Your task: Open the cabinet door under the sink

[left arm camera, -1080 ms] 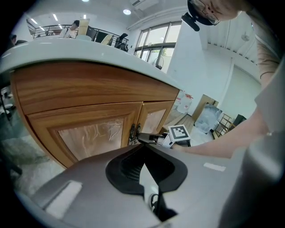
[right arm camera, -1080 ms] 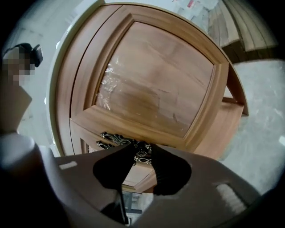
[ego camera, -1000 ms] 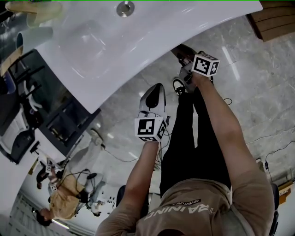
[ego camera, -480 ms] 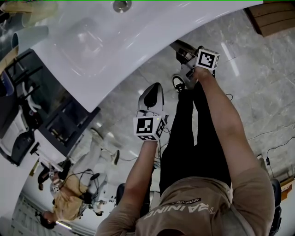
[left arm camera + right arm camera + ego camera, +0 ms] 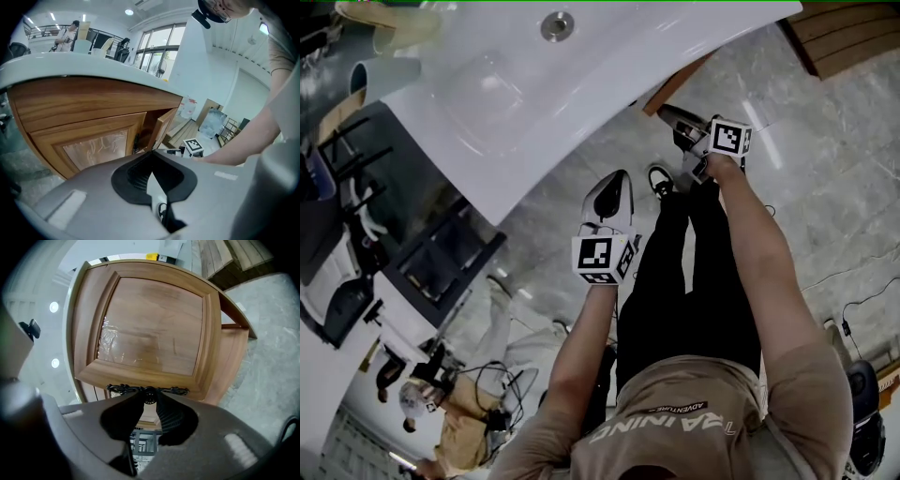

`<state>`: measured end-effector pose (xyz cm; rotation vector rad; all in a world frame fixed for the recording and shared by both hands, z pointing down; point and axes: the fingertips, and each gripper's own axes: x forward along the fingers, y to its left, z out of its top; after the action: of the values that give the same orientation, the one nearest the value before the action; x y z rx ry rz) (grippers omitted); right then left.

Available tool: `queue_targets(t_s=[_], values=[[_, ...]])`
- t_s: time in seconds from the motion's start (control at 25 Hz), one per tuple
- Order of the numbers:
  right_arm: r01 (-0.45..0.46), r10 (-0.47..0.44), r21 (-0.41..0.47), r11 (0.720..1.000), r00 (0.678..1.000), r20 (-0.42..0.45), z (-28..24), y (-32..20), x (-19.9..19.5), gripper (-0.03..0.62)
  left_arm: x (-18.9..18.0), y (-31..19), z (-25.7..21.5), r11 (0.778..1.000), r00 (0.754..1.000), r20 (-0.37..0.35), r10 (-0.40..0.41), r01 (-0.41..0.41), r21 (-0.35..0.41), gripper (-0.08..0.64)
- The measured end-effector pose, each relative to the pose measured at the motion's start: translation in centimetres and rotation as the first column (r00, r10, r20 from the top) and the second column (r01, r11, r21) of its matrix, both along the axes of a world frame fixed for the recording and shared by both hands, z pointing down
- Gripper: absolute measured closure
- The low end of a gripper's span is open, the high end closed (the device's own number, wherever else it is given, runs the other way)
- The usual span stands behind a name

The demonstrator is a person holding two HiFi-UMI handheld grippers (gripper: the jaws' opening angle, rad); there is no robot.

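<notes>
Marble floor (image 5: pixel 825 206), white sink (image 5: pixel 516 103); cabinet door (image 5: pixel 673 86) beneath it, ajar.
Head view: right hand-held gripper (image 5: pixel 677 118) at the door's edge; left hand-held gripper (image 5: pixel 614 183) nearer, idle. Left gripper view: jaws together, empty; door far right. Right gripper view: jaws just closed on the handle (image 5: pixel 149 391), which lies crosswise dead ahead.

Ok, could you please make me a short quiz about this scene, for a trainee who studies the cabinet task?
1. True or false: the cabinet door is fully closed.
2. Fill in: the left tongs are ___ and empty.
3. The dark handle sits between: A) the left tongs, B) the right tongs, C) neither.

Key:
1. False. The door stands ajar.
2. Shut.
3. B. Their jaws have just been closing, with the handle between them.
</notes>
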<state>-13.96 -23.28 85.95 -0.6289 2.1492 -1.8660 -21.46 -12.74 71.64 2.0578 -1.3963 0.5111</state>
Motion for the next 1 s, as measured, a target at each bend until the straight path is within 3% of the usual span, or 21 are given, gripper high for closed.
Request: queue_targets(t_s=[0.36,0.6,0.84,1.0], values=[[0.111,-0.111,-0.010,0.994,0.991,-0.074,0.6,3.9,5.2,0.508,-0.4,0.0,-1.4,0.998,0.997,0.028,0.065,-0.066,0.023,0.543],[0.232,-0.230,0.026,0.972,0.971,-0.060,0.1,4.2,7.4,0.508,0.9,0.0,-1.3,0.999,0.998,0.053,0.033,-0.033,-0.004,0.543],[0.310,-0.309,0.018,0.951,0.951,-0.014,0.5,6.0,10.8,0.508,4.3,0.3,-1.5,0.999,0.998,0.058,-0.032,0.033,-0.025,0.543],[0.343,-0.343,-0.002,0.939,0.939,-0.016,0.2,6.8,15.1,0.508,7.6,-0.5,-2.3,1.000,0.998,0.053,-0.019,0.020,-0.024,0.543]])
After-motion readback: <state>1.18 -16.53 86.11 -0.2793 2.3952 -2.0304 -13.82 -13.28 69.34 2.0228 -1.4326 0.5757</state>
